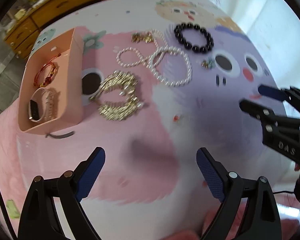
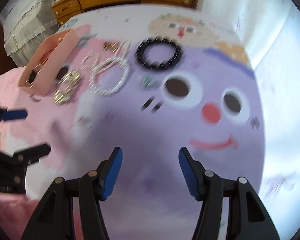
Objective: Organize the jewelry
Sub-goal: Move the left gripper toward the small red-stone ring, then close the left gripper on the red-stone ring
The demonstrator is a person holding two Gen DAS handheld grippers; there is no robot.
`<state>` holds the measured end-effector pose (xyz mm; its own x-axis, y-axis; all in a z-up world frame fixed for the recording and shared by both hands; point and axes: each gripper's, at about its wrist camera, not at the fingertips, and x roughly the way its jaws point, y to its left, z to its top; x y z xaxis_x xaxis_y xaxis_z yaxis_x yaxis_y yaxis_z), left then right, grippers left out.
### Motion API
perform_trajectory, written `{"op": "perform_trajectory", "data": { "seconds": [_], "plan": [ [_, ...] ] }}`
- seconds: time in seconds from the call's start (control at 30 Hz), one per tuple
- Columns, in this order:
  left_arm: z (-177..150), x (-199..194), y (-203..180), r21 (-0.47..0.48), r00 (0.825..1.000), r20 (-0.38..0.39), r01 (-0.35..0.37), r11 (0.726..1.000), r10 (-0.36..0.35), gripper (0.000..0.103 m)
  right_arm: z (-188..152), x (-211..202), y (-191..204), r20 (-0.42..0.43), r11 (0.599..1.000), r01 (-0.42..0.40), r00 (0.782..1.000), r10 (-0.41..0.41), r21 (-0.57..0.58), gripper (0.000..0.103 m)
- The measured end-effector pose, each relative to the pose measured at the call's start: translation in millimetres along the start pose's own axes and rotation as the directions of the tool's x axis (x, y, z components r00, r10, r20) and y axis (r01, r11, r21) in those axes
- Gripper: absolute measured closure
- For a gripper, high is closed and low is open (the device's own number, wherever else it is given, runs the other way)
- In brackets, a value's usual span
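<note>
Between picks, both grippers empty over the bed

Our left gripper [image 1: 151, 172] and right gripper [image 2: 150, 170] hover with fingers apart, holding nothing. The pink box [image 1: 74, 80] at far left holds a red cord bracelet [image 1: 47, 74] and a watch [image 1: 38, 108]; gold jewelry [image 1: 118, 98], pearl strands [image 1: 170, 66] and the black bead bracelet [image 1: 194, 38] lie on the blanket [image 1: 150, 130] to its right. Next, we judge, comes reaching the gold piece nearest the box.

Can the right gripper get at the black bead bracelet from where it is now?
Probably yes. The right gripper is open and empty, and the black bead bracelet lies flat on the cloth ahead of it, apart from the pearl necklace, with only bare cloth between.
</note>
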<state>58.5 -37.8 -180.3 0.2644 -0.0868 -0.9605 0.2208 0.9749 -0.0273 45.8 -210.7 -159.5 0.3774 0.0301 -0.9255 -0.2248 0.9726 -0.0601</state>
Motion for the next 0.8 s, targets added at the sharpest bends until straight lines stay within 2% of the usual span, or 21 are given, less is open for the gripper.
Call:
{"op": "perform_trajectory", "data": {
  "seconds": [0.07,0.13,0.3,0.43,0.5,0.57,0.63,0.73,0.8],
  "plan": [
    [-2,5,-10,-0.012,0.997,0.064,-0.035,0.999,0.035,0.012,7,2,-4,0.079,0.999,0.015,0.997,-0.012,-0.045,0.044],
    [-2,9,-18,-0.016,0.993,0.106,-0.05,0.999,0.052,0.012,14,5,-11,0.156,0.998,-0.006,0.988,0.016,-0.066,0.044],
    [3,15,-27,-0.047,0.98,0.194,-0.04,0.998,0.048,0.013,28,15,-21,0.23,0.992,-0.103,0.966,0.117,-0.071,0.045],
    [8,23,-30,-0.077,0.978,0.208,0.021,0.997,-0.005,0.03,33,26,-19,0.225,0.986,-0.137,0.962,0.156,-0.096,0.045],
    [10,27,-32,-0.098,0.979,0.204,0.043,0.994,-0.022,0.042,35,31,-16,0.227,0.983,-0.146,0.959,0.167,-0.108,0.045],
    [10,29,-32,-0.114,0.977,0.21,0.051,0.992,-0.026,0.049,37,36,-12,0.226,0.981,-0.148,0.958,0.174,-0.129,0.045],
    [9,32,-32,-0.124,0.978,0.209,0.053,0.991,-0.026,0.052,38,40,-10,0.223,0.975,-0.162,0.955,0.193,-0.15,0.054],
    [6,32,-33,-0.121,0.976,0.218,0.056,0.991,-0.029,0.067,39,45,-7,0.209,0.971,-0.176,0.956,0.208,-0.159,0.066],
    [5,32,-34,-0.115,0.976,0.218,0.052,0.992,-0.026,0.07,40,49,-5,0.196,0.971,-0.174,0.959,0.204,-0.163,0.073]
  ]
}}
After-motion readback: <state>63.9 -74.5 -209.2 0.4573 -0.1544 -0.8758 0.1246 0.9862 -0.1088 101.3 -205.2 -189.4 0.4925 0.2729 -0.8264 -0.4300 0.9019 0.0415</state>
